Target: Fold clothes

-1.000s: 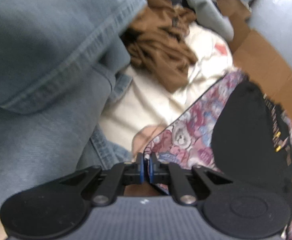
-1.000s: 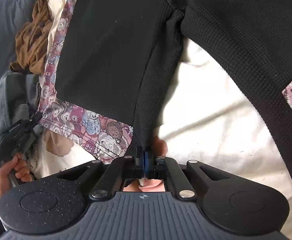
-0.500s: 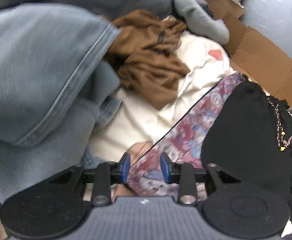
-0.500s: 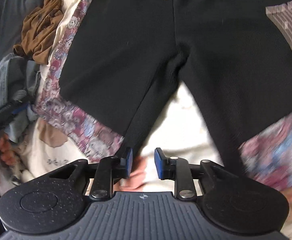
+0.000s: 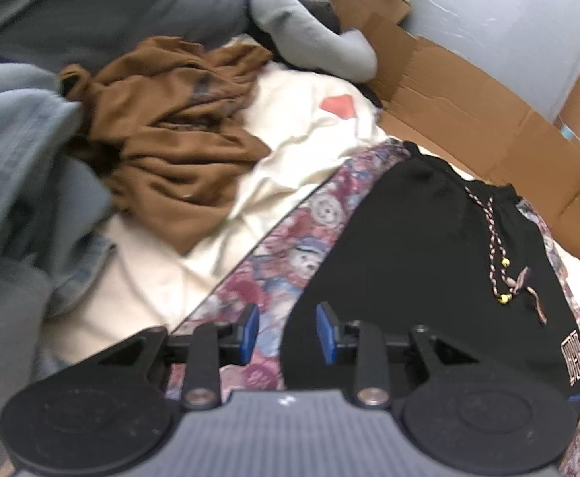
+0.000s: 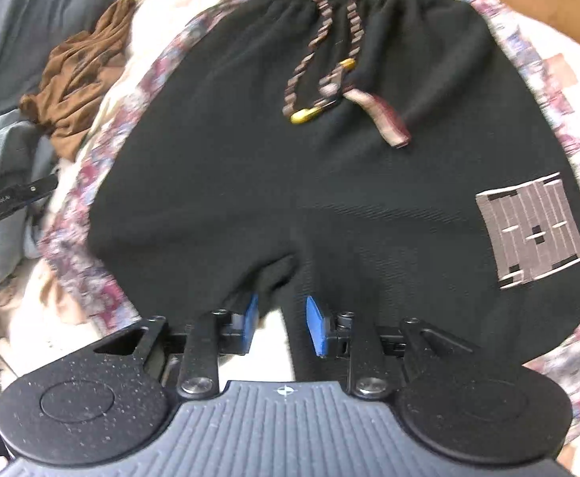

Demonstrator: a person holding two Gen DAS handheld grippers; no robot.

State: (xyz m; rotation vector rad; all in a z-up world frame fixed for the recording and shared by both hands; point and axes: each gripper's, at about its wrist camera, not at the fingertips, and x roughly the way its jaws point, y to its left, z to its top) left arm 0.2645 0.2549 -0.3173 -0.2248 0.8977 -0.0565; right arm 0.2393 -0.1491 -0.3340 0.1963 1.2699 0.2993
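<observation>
Shorts: black knit drawstring shorts (image 6: 310,183) with bear-print side panels lie flat, front up, on the cream sheet (image 5: 146,290), waistband toward the brown cardboard box (image 5: 469,107).
Right claw (image 6: 280,324): I see jaws opening, nothing pinched, over the crotch.
Left claw (image 5: 286,332): part-open and empty, over the shorts' side hem.
Room: crumpled brown garment (image 5: 170,127) and blue denim jeans (image 5: 19,167) crowd that side; cardboard blocks the far edge.

Flattened cardboard (image 5: 469,119) lies before what looks like a pale wall (image 5: 501,28).
</observation>
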